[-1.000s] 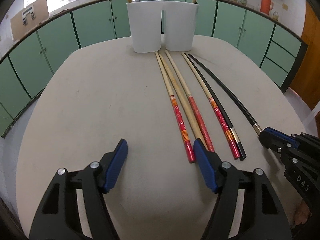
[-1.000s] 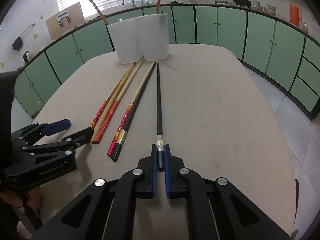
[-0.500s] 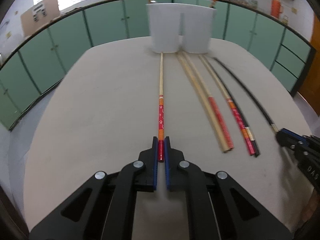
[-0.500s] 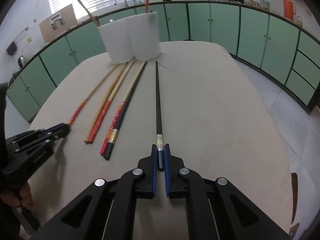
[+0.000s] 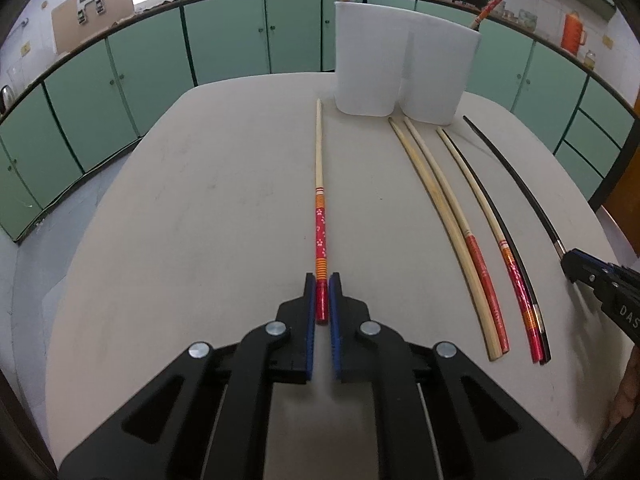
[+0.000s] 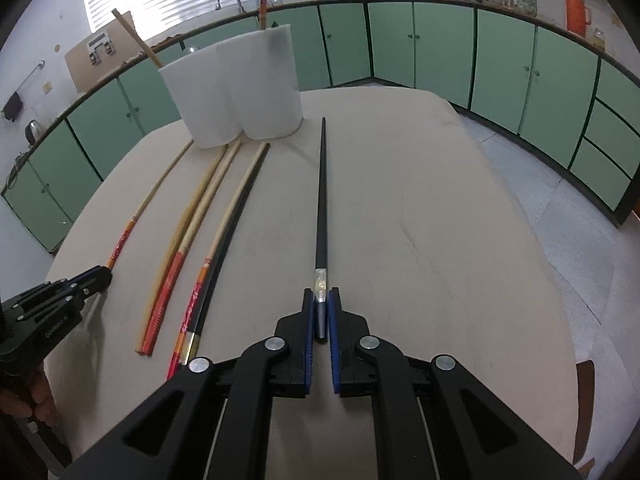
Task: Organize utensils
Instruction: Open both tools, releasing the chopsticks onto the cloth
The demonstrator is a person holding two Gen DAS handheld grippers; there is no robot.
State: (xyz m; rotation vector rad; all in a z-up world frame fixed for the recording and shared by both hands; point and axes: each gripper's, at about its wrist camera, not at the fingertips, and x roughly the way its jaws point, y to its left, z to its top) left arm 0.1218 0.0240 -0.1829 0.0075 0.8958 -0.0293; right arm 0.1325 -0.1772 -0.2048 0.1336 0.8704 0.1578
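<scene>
While six chopsticks lie on the table (image 5: pixel 200 240) and two more stand in the white two-compartment holder (image 5: pixel 404 72), each gripper has one by its butt end: the left gripper (image 5: pixel 321 280) around the red-patterned chopstick (image 5: pixel 320 208), the right gripper (image 6: pixel 321 296) around the black chopstick (image 6: pixel 321 200), both sets of jaws narrow and easing open. A second ago the left jaws stood wide and empty beside the row; now that chopstick lies apart from the four left together.
</scene>
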